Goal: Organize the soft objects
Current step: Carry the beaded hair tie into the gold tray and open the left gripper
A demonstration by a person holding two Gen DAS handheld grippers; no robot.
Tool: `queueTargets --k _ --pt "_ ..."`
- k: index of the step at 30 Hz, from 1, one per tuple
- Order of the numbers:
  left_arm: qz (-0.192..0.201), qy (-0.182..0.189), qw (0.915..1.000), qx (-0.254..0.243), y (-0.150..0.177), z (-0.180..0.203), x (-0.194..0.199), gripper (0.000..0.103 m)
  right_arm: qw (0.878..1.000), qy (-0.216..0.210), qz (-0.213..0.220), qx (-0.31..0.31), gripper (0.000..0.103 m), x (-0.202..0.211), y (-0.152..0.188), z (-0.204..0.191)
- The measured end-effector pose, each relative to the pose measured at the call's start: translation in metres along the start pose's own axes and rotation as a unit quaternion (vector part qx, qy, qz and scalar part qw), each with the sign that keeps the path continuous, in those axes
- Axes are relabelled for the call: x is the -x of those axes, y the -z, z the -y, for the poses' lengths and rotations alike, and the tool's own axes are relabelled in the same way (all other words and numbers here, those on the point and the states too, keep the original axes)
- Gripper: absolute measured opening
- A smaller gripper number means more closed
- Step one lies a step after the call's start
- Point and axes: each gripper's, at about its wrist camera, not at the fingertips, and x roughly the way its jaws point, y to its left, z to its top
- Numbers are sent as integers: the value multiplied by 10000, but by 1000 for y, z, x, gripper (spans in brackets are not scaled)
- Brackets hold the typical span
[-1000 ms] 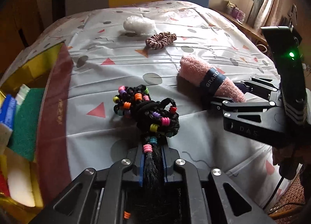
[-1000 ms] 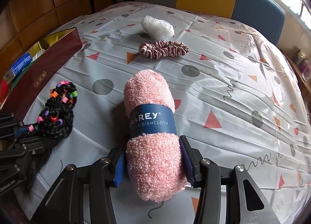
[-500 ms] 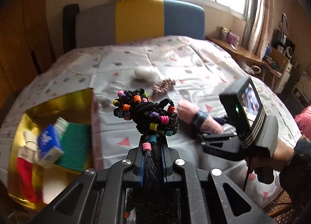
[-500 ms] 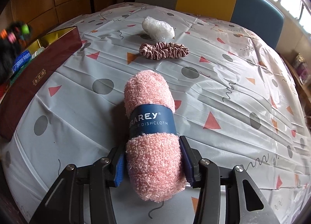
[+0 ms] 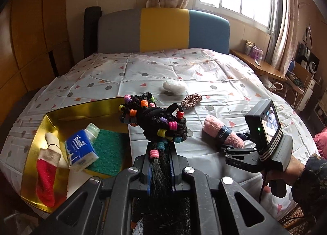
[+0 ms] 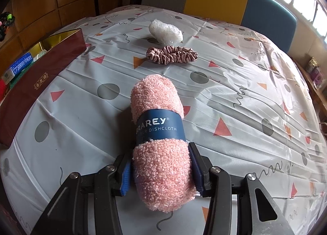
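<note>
A: Your left gripper [image 5: 160,165] is clamped on the black braided hairpiece strung with coloured beads [image 5: 157,116], raised above the table beside the gold-lined open box [image 5: 51,112].

B: Your right gripper [image 6: 160,170] grips the rolled pink fluffy dishcloth with its blue paper band [image 6: 159,133], lying on the patterned tablecloth [image 6: 245,102].

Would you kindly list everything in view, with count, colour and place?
beaded braid: 1, black, multicoloured beads, lifted in left gripper
dishcloth roll: 1, pink, navy band, on table
scrunchie: 1, dusty pink, behind roll
plastic bag: 1, clear, crumpled, behind scrunchie
box: 1, gold inside, maroon outside, table's left
tissue pack: 1, blue, in box
sponge: 1, green, in box
stocking: 1, red, in box
tablecloth: 1, white, patterned
left gripper: black
right gripper: black, around roll
</note>
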Motion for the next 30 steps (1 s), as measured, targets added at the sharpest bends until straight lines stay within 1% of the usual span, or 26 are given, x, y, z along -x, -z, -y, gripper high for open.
queueTargets --k 8,19,21,24,27,30 --pt "131 -27 9999 70 -3 -10 13 11 10000 20 81 15 48 1 1 0" --pt "131 -52 9993 341 -1 -36 20 11 10000 -2 71 -4 48 1 1 1" --pt "143 -56 9989 445 -1 -45 23 11 10000 -3 62 -6 48 1 1 1" --pt "175 -76 9969 758 -3 -69 30 11 10000 -6 59 -6 48 1 1 1" --pt "227 -117 9938 1082 -5 -98 39 11 10000 -16 34 -19 48 0 0 1" --pt "151 -127 9893 1449 -1 -130 41 11 10000 -15 4 -21 48 0 -1 1"
